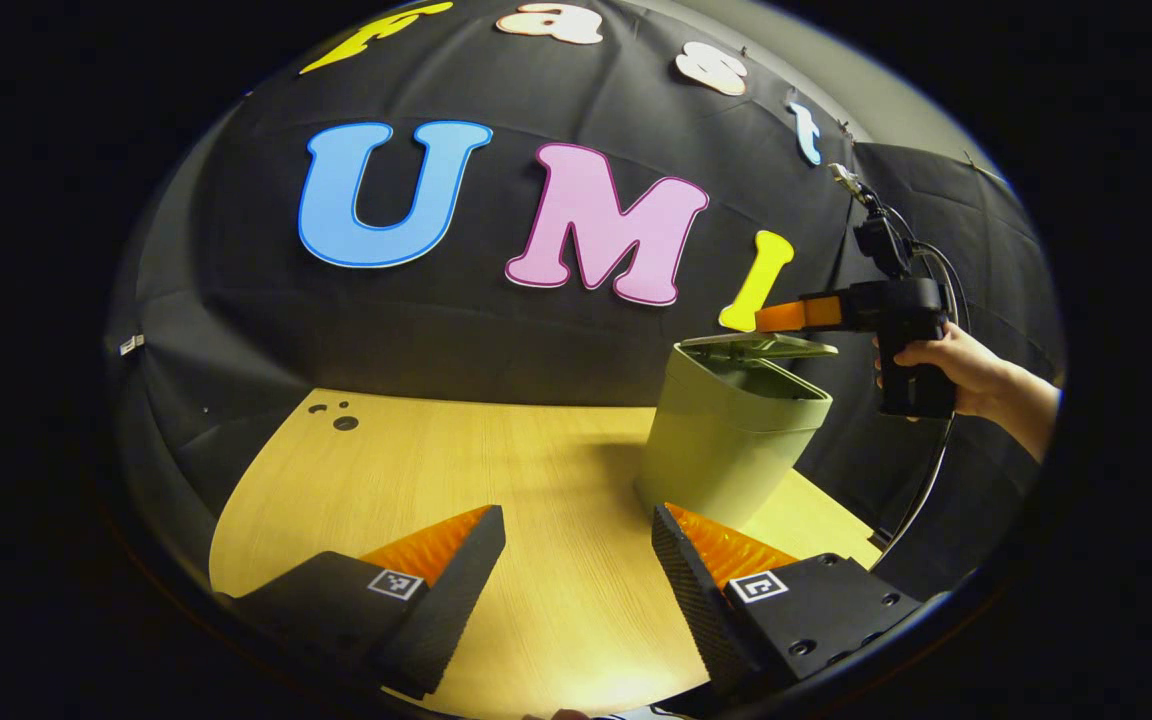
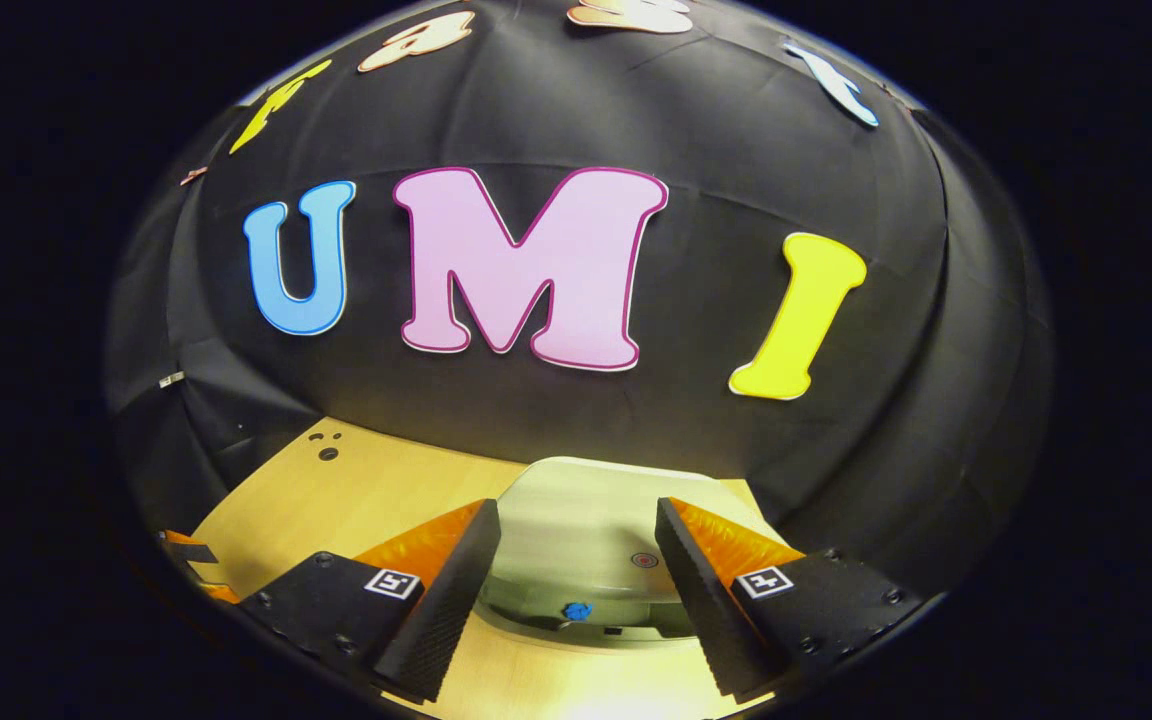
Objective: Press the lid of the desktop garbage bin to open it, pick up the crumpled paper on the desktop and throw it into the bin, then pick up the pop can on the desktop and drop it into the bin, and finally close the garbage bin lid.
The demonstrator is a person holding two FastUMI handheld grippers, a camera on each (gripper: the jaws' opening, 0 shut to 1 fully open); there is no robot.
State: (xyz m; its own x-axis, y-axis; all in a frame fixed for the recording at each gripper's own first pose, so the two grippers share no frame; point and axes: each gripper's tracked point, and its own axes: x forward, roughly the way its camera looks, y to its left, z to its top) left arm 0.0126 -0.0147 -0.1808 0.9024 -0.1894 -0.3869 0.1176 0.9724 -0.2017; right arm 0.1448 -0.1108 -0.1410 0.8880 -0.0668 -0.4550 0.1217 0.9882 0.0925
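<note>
Farthest left, the left hand-held gripper (image 1: pixel 576 560) hangs low over the bare wood of the desk (image 1: pixel 496 450), its fingers spread wide and holding nothing. To its right stands the green garbage bin (image 1: pixel 716 450), near the desk's far right edge. Its lid (image 1: pixel 756 346) lies almost flat but is lifted at the near side, so a dark gap into the bin shows beneath it. Right of that, a hand (image 1: pixel 956 365) holds the right hand-held gripper (image 1: pixel 786 315) just above the lid, pointing in across it. In the right gripper view that gripper's fingers also stand wide apart, empty, straddling the lid from above. A small red mark (image 2: pixel 644 560) sits on the lid and something blue (image 2: pixel 577 609) peeks from the gap at its near rim; what it is I cannot tell.

This looks like the closing step. To do it well, bring one finger straight down on the lid near the red mark and push evenly until it seats, without nudging the light bin sideways
</note>
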